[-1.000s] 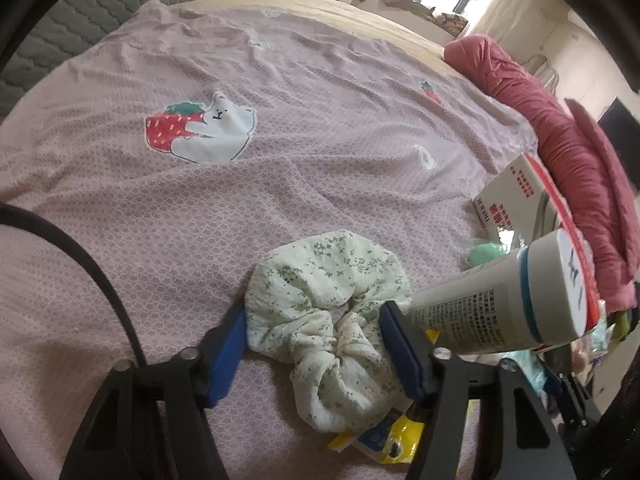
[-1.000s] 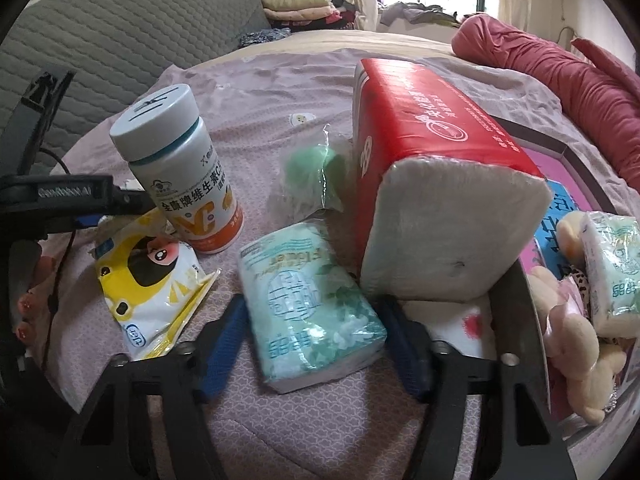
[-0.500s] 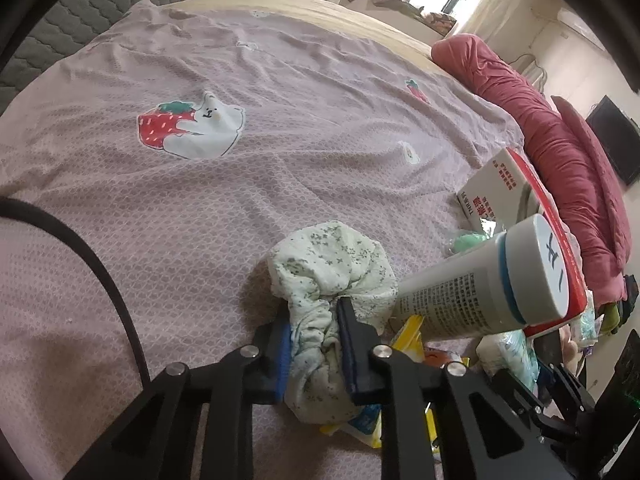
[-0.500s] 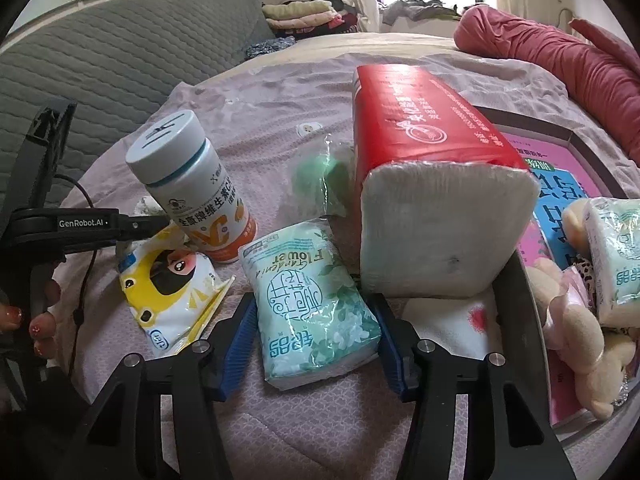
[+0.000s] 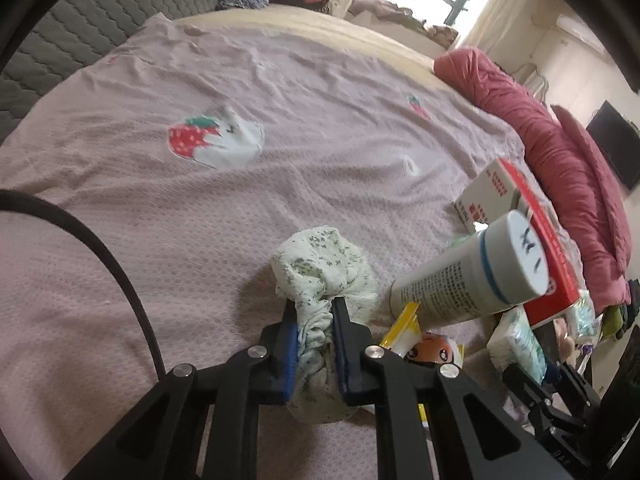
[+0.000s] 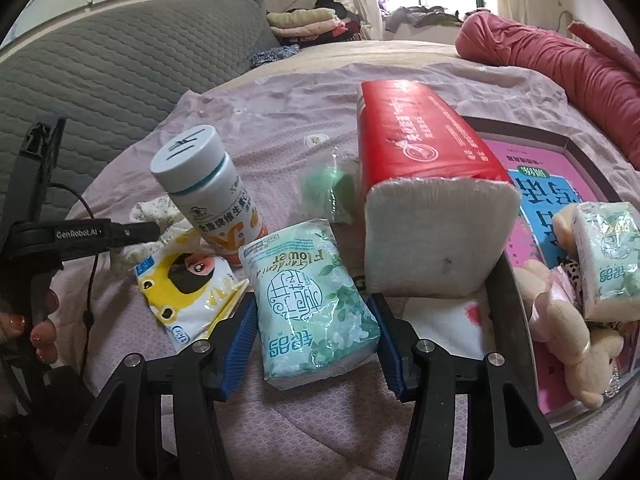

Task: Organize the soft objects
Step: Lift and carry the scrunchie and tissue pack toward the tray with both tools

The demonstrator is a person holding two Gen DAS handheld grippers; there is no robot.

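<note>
Bed (image 5: pixel 280 184): a wide mattress under a pale mauve cover printed with a strawberry-and-bear patch (image 5: pixel 216 142), ringed by a grey quilted headboard (image 6: pixel 120 68); every item lies on it.
Room: a bright window at the far end, folded clothes (image 6: pixel 308 24) stacked beyond the bed, a rolled crimson quilt (image 6: pixel 560 56) along its far side.
Tray (image 6: pixel 506 292): a dark-rimmed tray with a pink and blue printed base, just beside the red pack; a plush toy (image 6: pixel 568 320) and a second small tissue packet (image 6: pixel 608 260) lie inside.
Red tissue pack (image 6: pixel 420 184): a tall brick of tissues in a red wrapper, its white end facing the right camera.
Bottle (image 6: pixel 208 192): a white supplement bottle with a pale blue cap, upright near the yellow cartoon sachet (image 6: pixel 188 284).
Green ball (image 6: pixel 332 188): a soft green lump in clear wrap, tucked against the red pack.
Tissue packet (image 6: pixel 312 304): a mint-green "Flower" packet flat on the cover between the right claw's blue pads.
Right claw (image 6: pixel 314 340): jaws spread about the packet's width, pads at each of its long sides; contact cannot be judged.
Scrunchie (image 5: pixel 320 280): a cream floral fabric ring, bunched beside the bottle.
Left claw (image 5: pixel 314 340): jaws drawn in tight, pinching a fold of the scrunchie between the pads.
</note>
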